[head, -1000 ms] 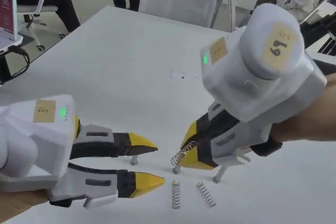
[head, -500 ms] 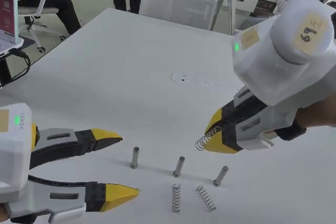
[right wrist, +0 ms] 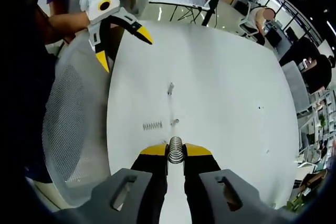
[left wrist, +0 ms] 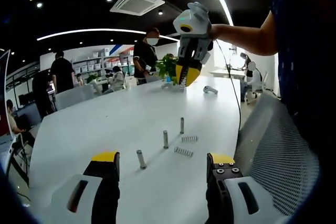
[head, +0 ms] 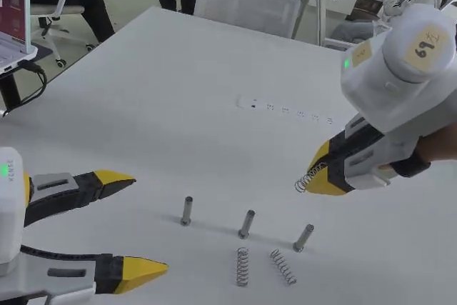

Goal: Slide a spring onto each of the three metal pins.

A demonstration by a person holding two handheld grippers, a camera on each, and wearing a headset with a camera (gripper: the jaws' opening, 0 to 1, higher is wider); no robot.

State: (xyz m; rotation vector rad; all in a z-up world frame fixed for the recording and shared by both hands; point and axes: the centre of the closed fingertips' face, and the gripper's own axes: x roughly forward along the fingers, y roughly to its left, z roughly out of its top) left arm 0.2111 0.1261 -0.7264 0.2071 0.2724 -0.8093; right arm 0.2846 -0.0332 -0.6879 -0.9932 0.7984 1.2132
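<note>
Three short metal pins stand bare in a row on the white table: left pin, middle pin, right pin. Two springs lie flat just in front of them. My right gripper hangs above and right of the pins, shut on a third spring that sticks out of its yellow tips; that spring shows end-on in the right gripper view. My left gripper is low at the left, open, nothing between its fingers. The pins stand ahead of it.
A row of sockets is set into the table behind the pins. A laptop sits at the far left. Mesh chairs and several people are beyond the far edge.
My right gripper has risen and moved right, away from the middle pin, with the spring still in it. My left gripper has drawn back to the left, away from the left pin.
</note>
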